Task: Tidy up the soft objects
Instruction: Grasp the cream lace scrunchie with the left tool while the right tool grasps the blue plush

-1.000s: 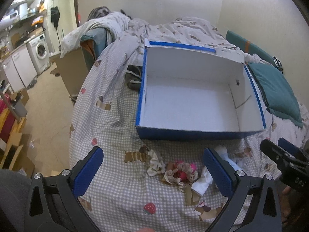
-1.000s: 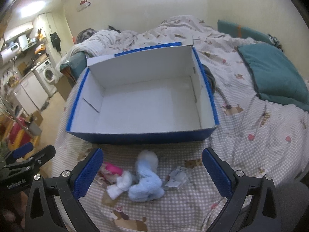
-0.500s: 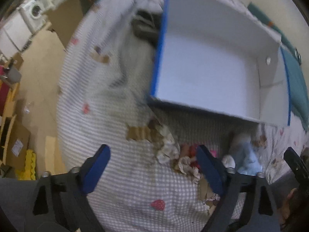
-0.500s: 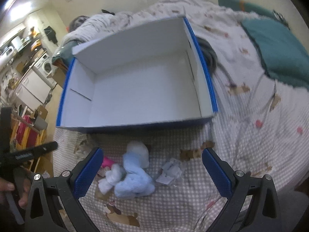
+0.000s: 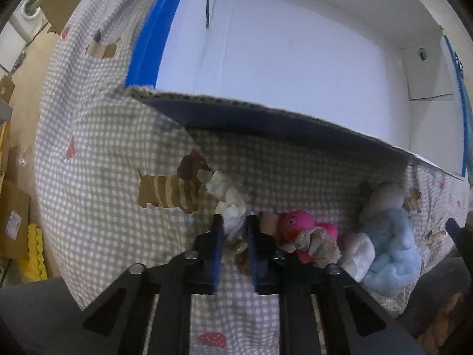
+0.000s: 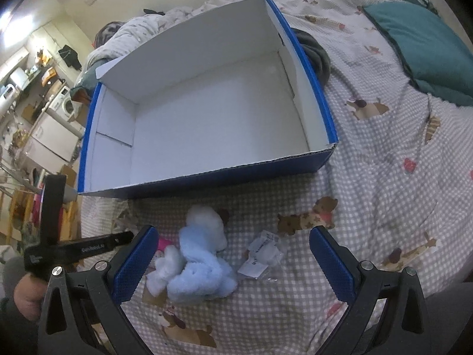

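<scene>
Cream cloth (image 5: 230, 207) between left tool (image 5: 233, 230) pads

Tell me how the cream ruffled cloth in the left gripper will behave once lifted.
The cream ruffled cloth will probably hang limp: it lies crumpled between the pads of the left gripper, whose jaws have just been closing on it. It looks light, and its rough folds should resist slipping.
</scene>
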`<state>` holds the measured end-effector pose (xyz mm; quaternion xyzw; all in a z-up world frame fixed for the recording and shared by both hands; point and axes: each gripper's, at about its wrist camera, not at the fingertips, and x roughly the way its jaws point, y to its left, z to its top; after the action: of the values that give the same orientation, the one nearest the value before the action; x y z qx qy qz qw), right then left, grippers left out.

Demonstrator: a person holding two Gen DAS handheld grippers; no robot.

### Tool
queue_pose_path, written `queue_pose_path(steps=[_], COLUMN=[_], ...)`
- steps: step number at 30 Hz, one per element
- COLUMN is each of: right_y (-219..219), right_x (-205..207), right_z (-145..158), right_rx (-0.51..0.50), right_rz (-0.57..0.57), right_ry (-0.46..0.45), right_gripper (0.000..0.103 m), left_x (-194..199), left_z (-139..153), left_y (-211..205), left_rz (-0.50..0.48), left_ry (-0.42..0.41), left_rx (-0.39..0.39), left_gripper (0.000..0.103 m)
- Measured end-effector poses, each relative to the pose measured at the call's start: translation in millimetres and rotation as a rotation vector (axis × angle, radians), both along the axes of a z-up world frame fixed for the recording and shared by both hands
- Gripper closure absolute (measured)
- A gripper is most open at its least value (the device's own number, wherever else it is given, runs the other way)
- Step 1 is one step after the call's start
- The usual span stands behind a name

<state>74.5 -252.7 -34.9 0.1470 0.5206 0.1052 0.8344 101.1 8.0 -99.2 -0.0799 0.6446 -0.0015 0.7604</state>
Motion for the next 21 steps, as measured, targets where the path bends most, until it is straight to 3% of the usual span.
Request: queue_pose_path(steps=[4, 6, 8, 11, 15, 18, 21], right_y=[-4.7, -3.8, 1.6, 14.2, 30.1, 36.8, 42.8], right_x=[6.0, 7.7, 9.1, 9.7, 12.0, 15.5, 17.9], right_z=[-10.5, -15.1, -20.0, -23.8, -30.3, -38.6, -48.3], right_rx=[0.142, 0.209, 0.245, 0.236, 0.209, 0.201, 0.195], right_rz=[0.015, 0.034, 0.063, 0.100, 0.131, 0.126, 0.137], right_ry=[0.077, 0.108, 0.143, 0.159, 0.176, 0.208, 0.243], right_gripper=[0.000, 0.016, 0.022, 0.025, 0.026, 0.040, 0.043], left_x=[-17.5, -26.7, -35.3, -45.7, -45.4, -42.5, -43.7], left_z=[15.2, 23.0, 31.2, 45.9, 35.1, 37.1, 37.1], left_y=[-0.3, 1.4, 3.4, 3.7, 4.3, 5.1, 2.0], left_rz=[0.008, 0.018, 0.027, 0.034, 0.026, 0.024, 0.017], left_ry=[-0.046, -0.065, -0.084, -0.098, -0.092, -0.094, -0.098], left_rx=[-0.008, -0.016, -0.008, 0.015, 0.024, 0.027, 0.038], left_gripper=[0.093, 0.093, 0.093, 0.093, 0.093, 0.093, 0.093])
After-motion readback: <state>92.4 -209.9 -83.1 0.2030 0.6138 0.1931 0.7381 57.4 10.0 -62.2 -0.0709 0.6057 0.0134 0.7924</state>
